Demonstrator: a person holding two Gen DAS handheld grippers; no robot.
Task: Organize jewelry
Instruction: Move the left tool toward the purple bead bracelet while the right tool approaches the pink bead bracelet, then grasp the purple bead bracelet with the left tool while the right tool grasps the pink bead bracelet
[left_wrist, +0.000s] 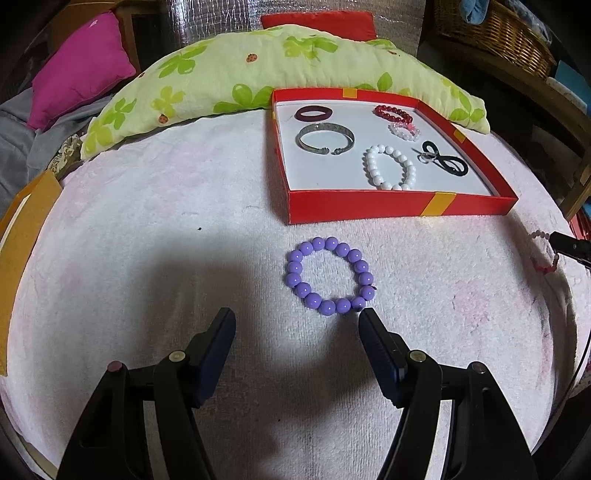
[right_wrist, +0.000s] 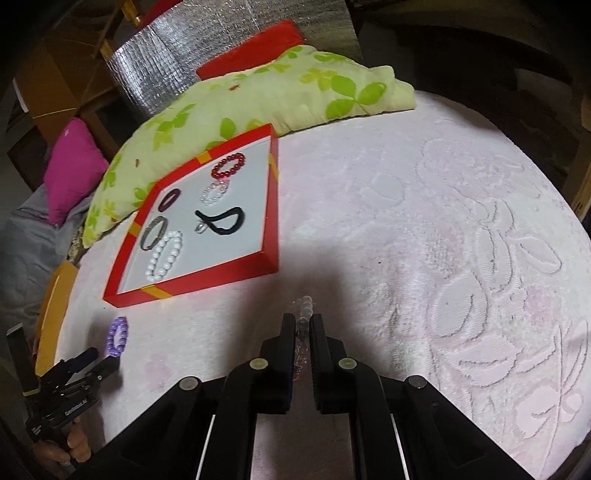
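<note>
Right gripper (right_wrist: 303, 325), nearly shut, is pinching clear bead bracelet (right_wrist: 305, 308) near red box (right_wrist: 192, 277): light, floppy, slippery; grip across beads. Left gripper (left_wrist: 297, 319) is gaping, empty.

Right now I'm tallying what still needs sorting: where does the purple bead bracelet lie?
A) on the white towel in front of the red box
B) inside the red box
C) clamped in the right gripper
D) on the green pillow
A: the purple bead bracelet rests on the white towel, outside the red box, just ahead of the open left gripper.
</note>
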